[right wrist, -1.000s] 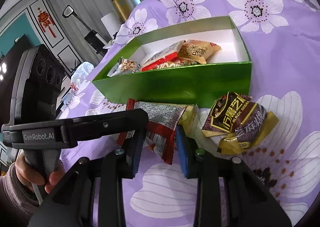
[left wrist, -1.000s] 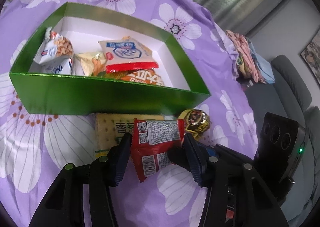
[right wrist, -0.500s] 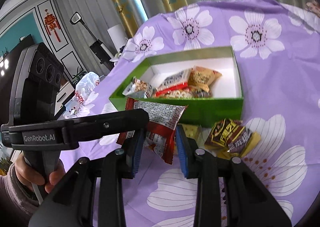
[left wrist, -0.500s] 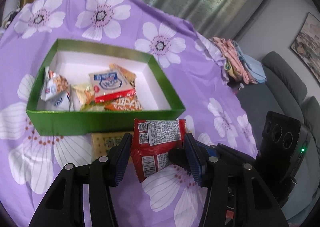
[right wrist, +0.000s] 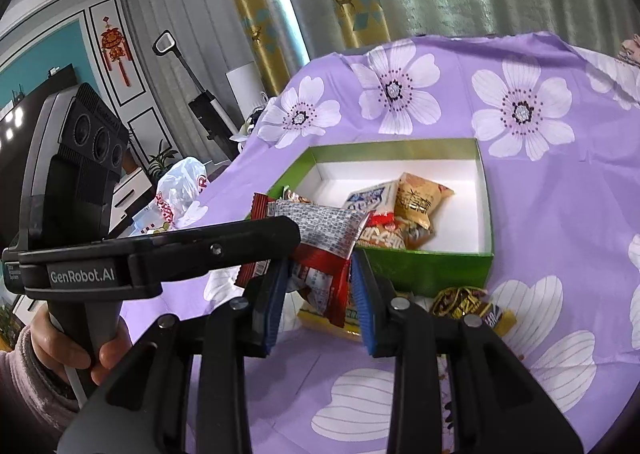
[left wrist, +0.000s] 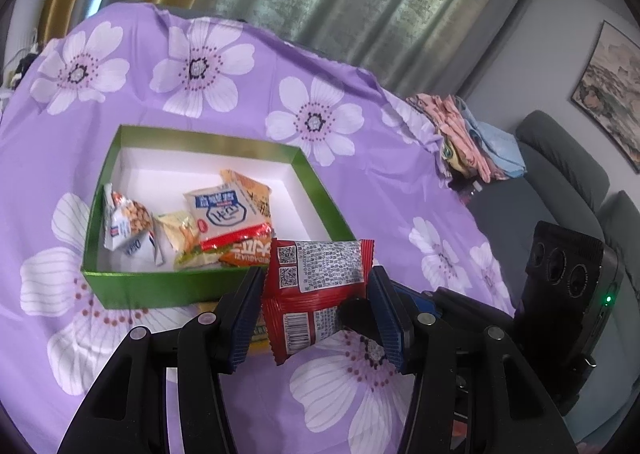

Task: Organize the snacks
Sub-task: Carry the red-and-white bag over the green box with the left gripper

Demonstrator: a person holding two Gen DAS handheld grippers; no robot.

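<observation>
Both grippers hold one red snack packet (left wrist: 320, 286) from opposite sides, lifted above the table near the front wall of the green box (left wrist: 168, 286). My left gripper (left wrist: 316, 318) is shut on the packet. My right gripper (right wrist: 320, 306) is shut on the same packet (right wrist: 320, 250). The green box (right wrist: 440, 270) holds several snack packets (left wrist: 224, 221). A yellow cracker pack (right wrist: 332, 318) and a dark sesame snack (right wrist: 468, 302) lie on the cloth in front of the box.
The table wears a purple cloth with white flowers (left wrist: 224, 65). A pile of folded clothes (left wrist: 468, 137) sits at its far right edge, with a grey sofa (left wrist: 568, 173) beyond. A white plastic bag (right wrist: 180, 189) lies off the left edge.
Both grippers rose and pulled back together with the red packet. The box now looks smaller and farther below. The cracker pack and sesame snack stayed on the cloth.
</observation>
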